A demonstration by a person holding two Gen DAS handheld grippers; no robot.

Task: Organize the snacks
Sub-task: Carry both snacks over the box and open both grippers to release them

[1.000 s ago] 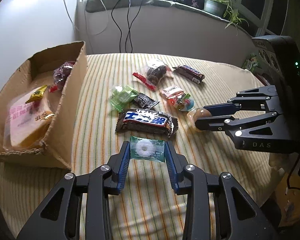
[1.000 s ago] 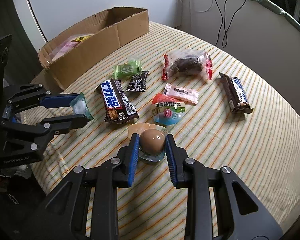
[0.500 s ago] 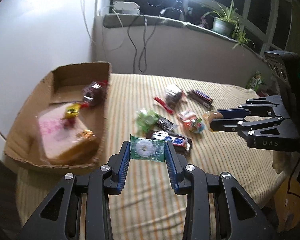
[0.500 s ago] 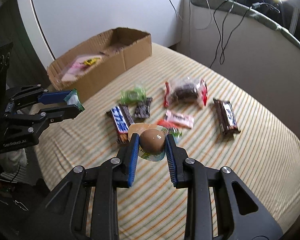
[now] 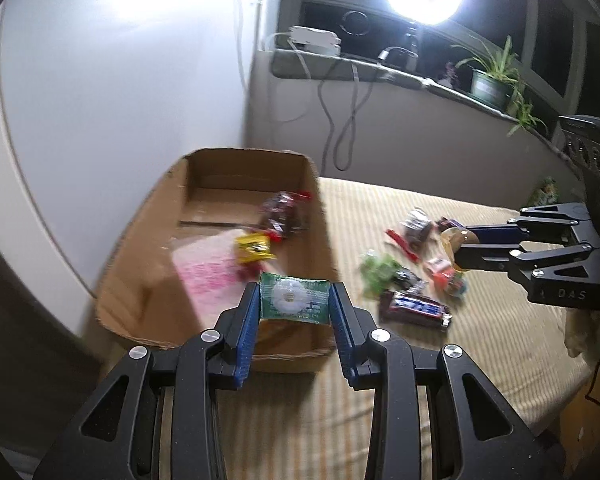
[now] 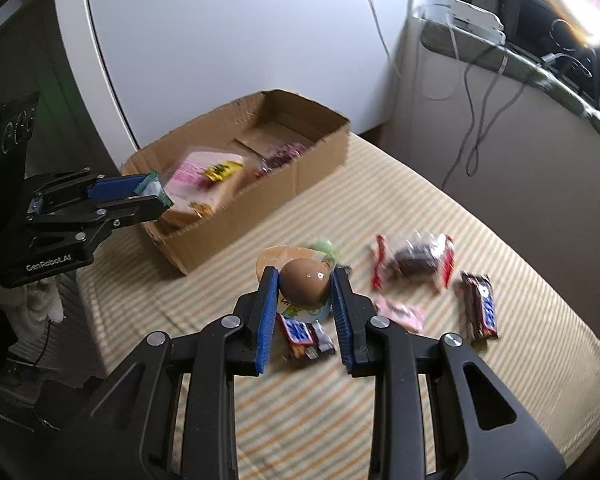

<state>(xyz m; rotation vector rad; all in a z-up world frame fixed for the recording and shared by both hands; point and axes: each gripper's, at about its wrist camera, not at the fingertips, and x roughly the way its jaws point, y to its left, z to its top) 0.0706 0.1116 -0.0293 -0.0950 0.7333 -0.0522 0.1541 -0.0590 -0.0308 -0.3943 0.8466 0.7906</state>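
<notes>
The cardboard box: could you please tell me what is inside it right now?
Inside the cardboard box lie a pink-printed bread pack, a yellow snack and a dark red-ended packet. The near corner is hidden behind the green mint held in the left gripper.

Our left tool (image 5: 294, 312) is matte black, with triangular cut-outs in its arms, round silver screws at the joints and ribbed blue pads (image 5: 247, 336) lining its two fingers. Our right tool (image 6: 304, 300) has the same build. Seen from the side, one body reads "DAS" at right of frame, the other "GenRobot.AI" at left.
</notes>
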